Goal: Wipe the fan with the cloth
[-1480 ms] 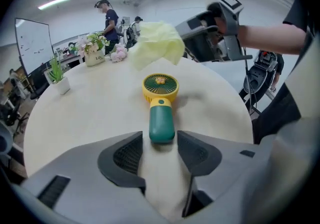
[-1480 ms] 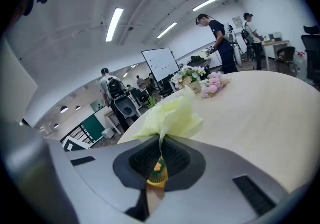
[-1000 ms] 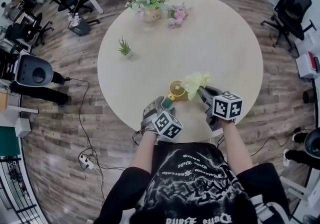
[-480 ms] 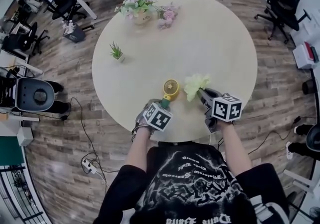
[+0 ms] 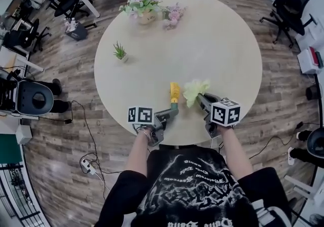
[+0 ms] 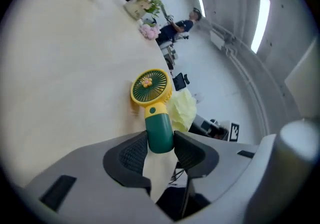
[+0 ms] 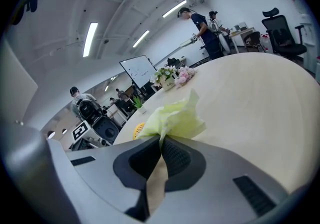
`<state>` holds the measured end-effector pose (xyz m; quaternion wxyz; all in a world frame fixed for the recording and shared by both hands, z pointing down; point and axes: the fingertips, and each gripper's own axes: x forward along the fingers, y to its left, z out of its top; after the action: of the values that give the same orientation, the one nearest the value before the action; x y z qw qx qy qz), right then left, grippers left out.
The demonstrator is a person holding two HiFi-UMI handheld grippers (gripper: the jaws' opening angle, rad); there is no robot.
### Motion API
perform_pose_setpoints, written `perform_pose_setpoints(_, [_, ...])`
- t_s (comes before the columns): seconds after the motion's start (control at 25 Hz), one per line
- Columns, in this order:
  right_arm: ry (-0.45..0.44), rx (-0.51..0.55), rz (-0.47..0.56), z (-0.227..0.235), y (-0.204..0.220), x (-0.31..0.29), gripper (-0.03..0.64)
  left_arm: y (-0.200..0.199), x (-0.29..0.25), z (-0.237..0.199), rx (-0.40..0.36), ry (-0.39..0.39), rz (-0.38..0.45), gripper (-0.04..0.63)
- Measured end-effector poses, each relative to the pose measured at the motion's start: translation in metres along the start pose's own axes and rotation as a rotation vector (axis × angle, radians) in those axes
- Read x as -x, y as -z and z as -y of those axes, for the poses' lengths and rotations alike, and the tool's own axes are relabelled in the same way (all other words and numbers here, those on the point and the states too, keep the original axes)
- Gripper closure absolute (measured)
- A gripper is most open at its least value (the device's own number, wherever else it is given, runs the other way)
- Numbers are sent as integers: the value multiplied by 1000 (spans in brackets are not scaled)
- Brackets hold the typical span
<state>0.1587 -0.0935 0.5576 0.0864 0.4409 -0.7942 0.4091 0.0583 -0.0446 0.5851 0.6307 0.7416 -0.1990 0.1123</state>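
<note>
A small hand fan with a yellow head [image 5: 174, 90] [image 6: 151, 87] and a green handle [image 6: 159, 130] is held over the near part of the round table [image 5: 228, 43]. My left gripper [image 5: 169, 112] [image 6: 160, 145] is shut on the handle; its jaws have just been closing on it. In the head view the fan stands edge-on. A pale yellow-green cloth [image 5: 192, 90] [image 7: 175, 118] sticks out of my right gripper [image 5: 200, 98] [image 7: 161, 150], which is shut on it. The cloth hangs just right of the fan head, close beside it.
A flower arrangement [image 5: 144, 5], pink flowers [image 5: 173, 15] and a small green plant [image 5: 120, 51] stand on the far side of the table. Office chairs [image 5: 291, 5] and desks ring the table. People [image 7: 200, 28] stand in the background. The table's front edge lies under both grippers.
My left gripper has rolled, its marker cube swinging to the left, and it has closed on the fan's handle. The fan has turned from face-up to edge-on. The right gripper has stayed put.
</note>
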Motion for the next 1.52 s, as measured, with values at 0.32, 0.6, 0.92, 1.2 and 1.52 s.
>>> perform_pose_setpoints(0.32, [18, 160, -113, -28, 12, -28, 601, -10, 11, 2, 365, 297, 153, 419])
perform_pose_setpoints(0.6, [10, 186, -131, -42, 8, -47, 601, -17, 26, -11, 531, 362, 243, 375])
perform_pose_setpoints(0.92, [-7, 221, -138, -66, 5, -70, 600, -14, 47, -23, 400, 202, 244, 216])
perform_pose_setpoints(1.2, [-11, 217, -117, -76, 2, -75, 601, -12, 67, -41, 162, -150, 167, 195])
perform_pose_setpoints(1.52, [-12, 235, -97, -83, -1, -76, 601, -7, 93, -66, -172, -534, 108, 187])
